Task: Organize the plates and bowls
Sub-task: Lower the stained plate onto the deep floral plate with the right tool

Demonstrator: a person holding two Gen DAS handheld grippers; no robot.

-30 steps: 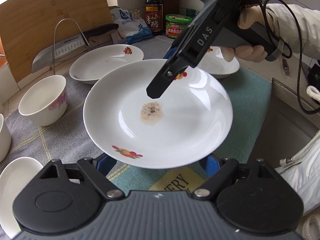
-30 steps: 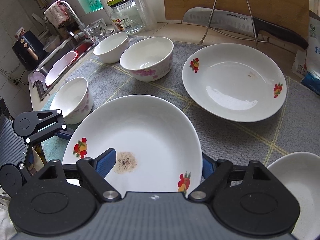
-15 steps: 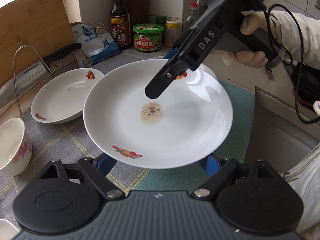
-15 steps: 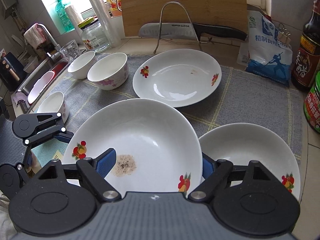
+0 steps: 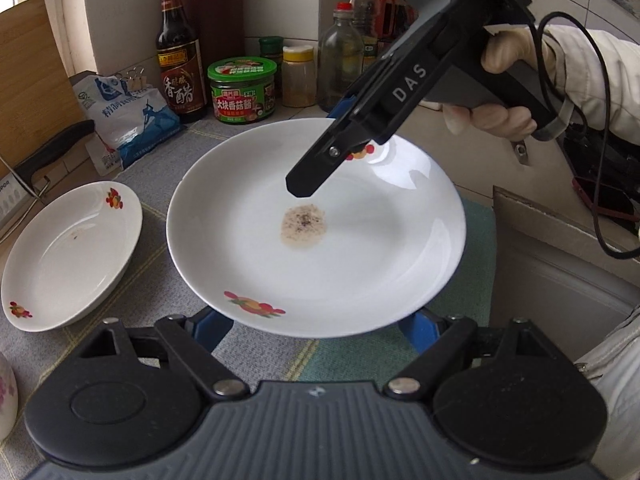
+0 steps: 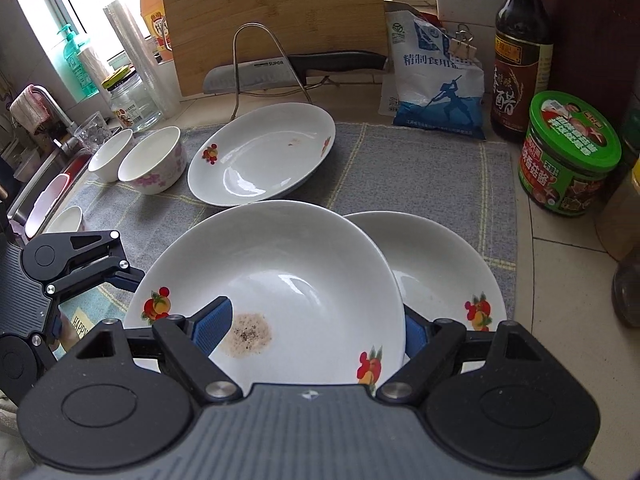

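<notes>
In the left wrist view, both blue pads of the left gripper are largely covered by the near rim of the held plate, and contact cannot be confirmed. At the lower left edge, a bowl is cut off. In the right wrist view, the second plate at the right centre is partly hidden behind the held plate. A small bowl at the left is partly covered by the other gripper's linkage.
</notes>
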